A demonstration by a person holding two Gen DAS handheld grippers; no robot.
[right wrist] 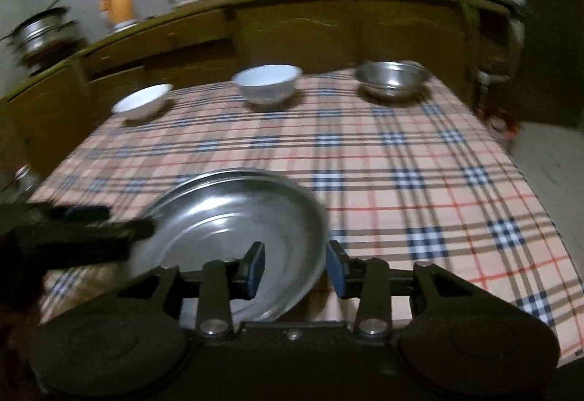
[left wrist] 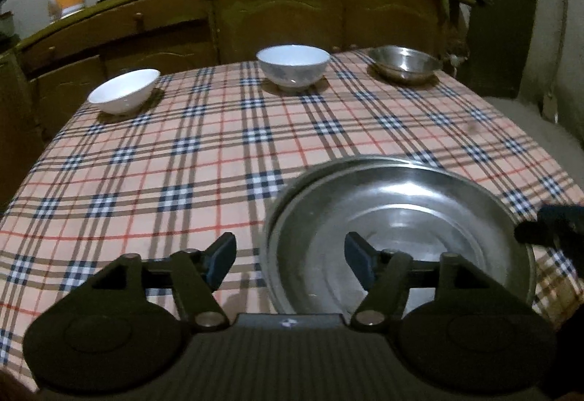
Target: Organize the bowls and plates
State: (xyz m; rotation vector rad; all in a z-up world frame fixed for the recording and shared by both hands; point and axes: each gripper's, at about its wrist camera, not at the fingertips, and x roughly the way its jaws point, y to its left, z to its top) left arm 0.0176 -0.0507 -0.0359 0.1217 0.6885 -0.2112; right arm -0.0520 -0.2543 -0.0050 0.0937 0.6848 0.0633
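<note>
Near the table's front edge, the steel plate rim lies between both grippers. Left gripper stands wide and right gripper narrower, neither pressing (bowls well apart, beyond).

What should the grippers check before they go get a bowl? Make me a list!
1. Steel plates resting on the tablecloth: ok.
2. Left hand-held gripper open, pads off the rim: ok.
3. Right hand-held gripper open astride the rim: ok.
4. Three bowls upright at the far edge, shallow white bowl, deep white bowl, steel bowl: ok.
5. Bowls empty: cannot tell.
</note>
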